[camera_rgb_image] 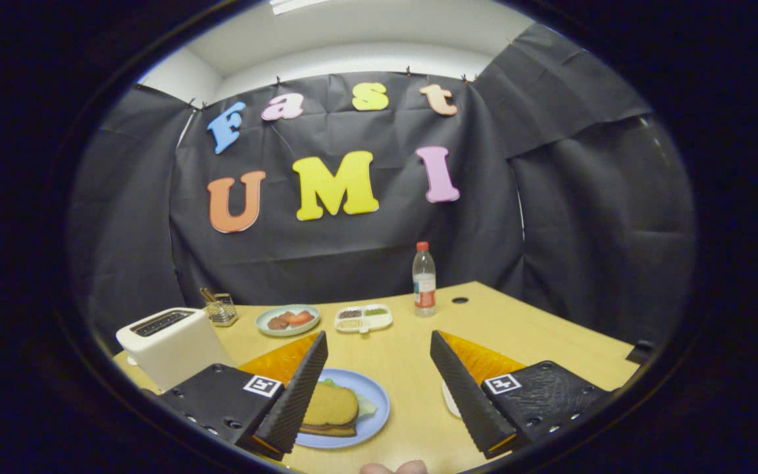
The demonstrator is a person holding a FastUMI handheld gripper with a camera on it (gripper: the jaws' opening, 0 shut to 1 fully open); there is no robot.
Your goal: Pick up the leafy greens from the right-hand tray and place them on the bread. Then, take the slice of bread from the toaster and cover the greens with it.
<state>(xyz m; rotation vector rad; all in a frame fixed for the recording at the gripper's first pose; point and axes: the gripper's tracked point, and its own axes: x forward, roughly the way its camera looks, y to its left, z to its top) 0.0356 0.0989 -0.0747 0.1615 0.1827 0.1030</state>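
The bread [330,405] already caps the greens [366,407] on the blue plate [375,395] beside the left finger of the open, empty gripper [376,385], so a careless sweep could knock it askew.

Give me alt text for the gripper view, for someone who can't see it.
An open claw hangs empty above a wooden table, its fingers either side of a blue plate holding a sandwich with greens under the top bread slice. Beyond stand a white toaster, a plate of food, a divided tray and a bottle.
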